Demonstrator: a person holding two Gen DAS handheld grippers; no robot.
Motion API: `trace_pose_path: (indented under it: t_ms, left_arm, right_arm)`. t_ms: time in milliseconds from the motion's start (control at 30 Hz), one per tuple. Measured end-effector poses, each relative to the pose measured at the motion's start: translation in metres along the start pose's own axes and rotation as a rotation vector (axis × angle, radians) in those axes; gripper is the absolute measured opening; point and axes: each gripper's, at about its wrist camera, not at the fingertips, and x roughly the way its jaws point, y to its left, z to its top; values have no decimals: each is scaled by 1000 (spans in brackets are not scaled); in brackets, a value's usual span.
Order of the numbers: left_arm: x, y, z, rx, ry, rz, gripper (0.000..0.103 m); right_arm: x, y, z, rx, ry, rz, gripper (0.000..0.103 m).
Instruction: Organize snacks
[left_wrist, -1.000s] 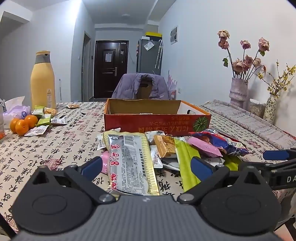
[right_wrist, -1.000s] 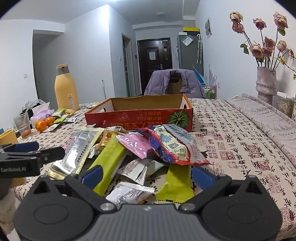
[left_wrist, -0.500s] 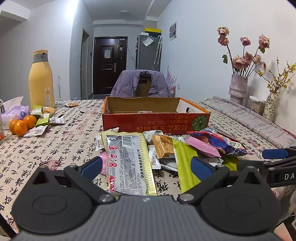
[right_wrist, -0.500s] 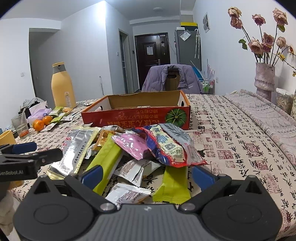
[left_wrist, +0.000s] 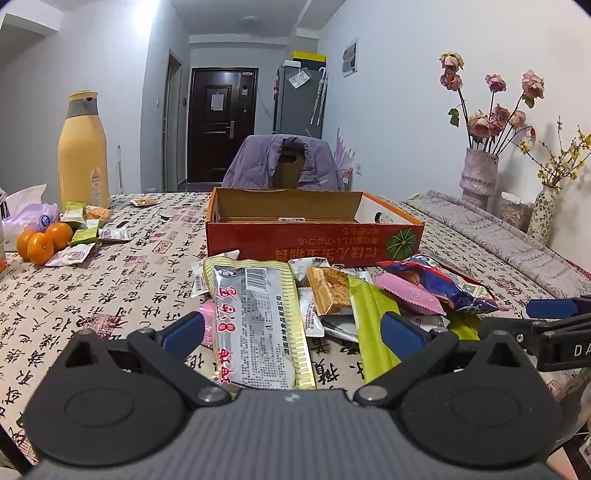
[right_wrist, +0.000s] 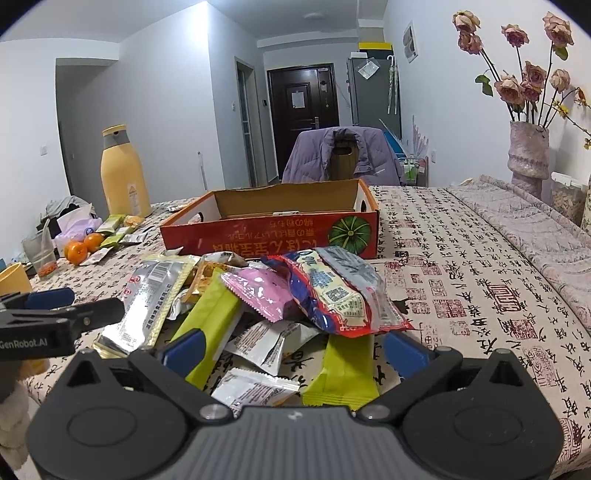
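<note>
A pile of snack packets lies in front of an open red cardboard box (left_wrist: 314, 242) (right_wrist: 273, 236). In the left wrist view my left gripper (left_wrist: 291, 332) is open over a long silver-and-gold packet (left_wrist: 258, 321), with a green bar (left_wrist: 369, 325) and a pink packet (left_wrist: 410, 295) to its right. In the right wrist view my right gripper (right_wrist: 291, 350) is open over small white sachets (right_wrist: 258, 343), between two green bars (right_wrist: 210, 325) (right_wrist: 343, 369), below a red-and-blue bag (right_wrist: 332, 291). Neither gripper holds anything.
A tall yellow bottle (left_wrist: 83, 151), oranges (left_wrist: 44, 240) and more small packets (left_wrist: 85, 229) are at the left. Vases with dried flowers (left_wrist: 478, 177) stand at the right on a folded quilt (right_wrist: 535, 221). A chair with a purple jacket (left_wrist: 284, 162) stands behind the box.
Both grippers have risen slightly and tilted, so the pile and box sit a little lower in view. Nothing was grasped or moved.
</note>
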Motion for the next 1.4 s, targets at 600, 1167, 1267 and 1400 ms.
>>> trace_pose_path:
  t_ms: [600, 1167, 1267, 1400]
  left_arm:
    - [5, 1, -4, -16, 15, -8, 103]
    - [5, 1, -4, -14, 15, -13, 103]
    - [4, 0, -6, -11, 10, -13, 103]
    - [4, 1, -8, -16, 12, -11, 103]
  right_arm:
    - [3, 1, -1, 10, 9, 10, 103]
    - [3, 2, -2, 6, 9, 8, 103]
    - [4, 2, -3, 5, 11, 5, 103]
    - [4, 2, -3, 4, 12, 3, 103]
